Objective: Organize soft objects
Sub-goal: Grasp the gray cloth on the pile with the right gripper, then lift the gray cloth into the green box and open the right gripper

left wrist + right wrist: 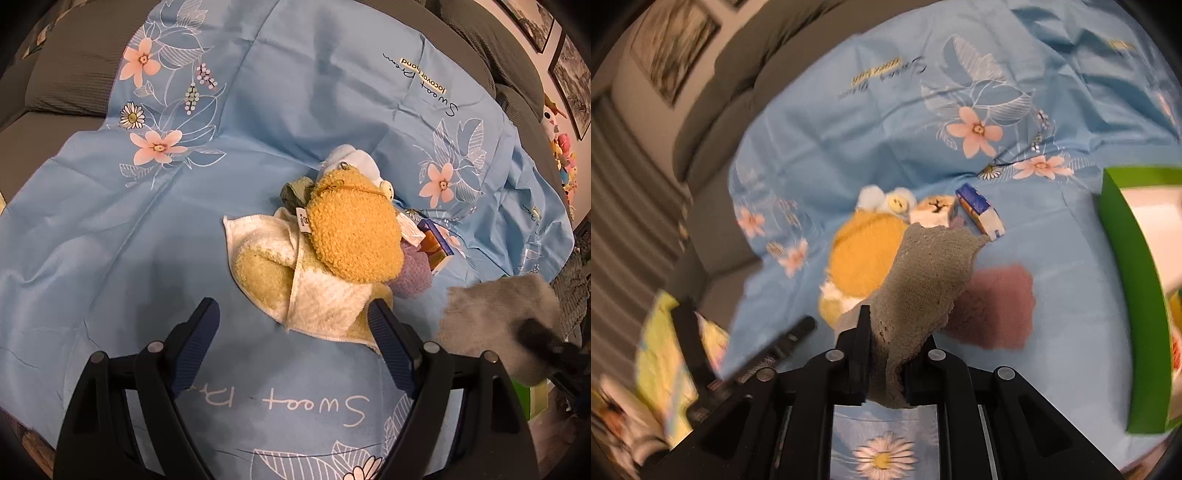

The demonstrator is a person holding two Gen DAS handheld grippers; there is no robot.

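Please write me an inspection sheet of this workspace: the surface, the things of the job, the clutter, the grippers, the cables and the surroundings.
Surface: blue floral sheet, wrinkled, spread over a grey sofa.
Job's things: grey cloth lifted off the sheet; yellow plush on a white and yellow towel; purple cloth lying flat; green box, open, at the right.
Clutter: small blue and orange carton beside the pile.
Grippers: left gripper open, empty, above the towel's edge; right gripper shut on the grey cloth.
Cables: nothing seen.
Surroundings: framed pictures on the wall.
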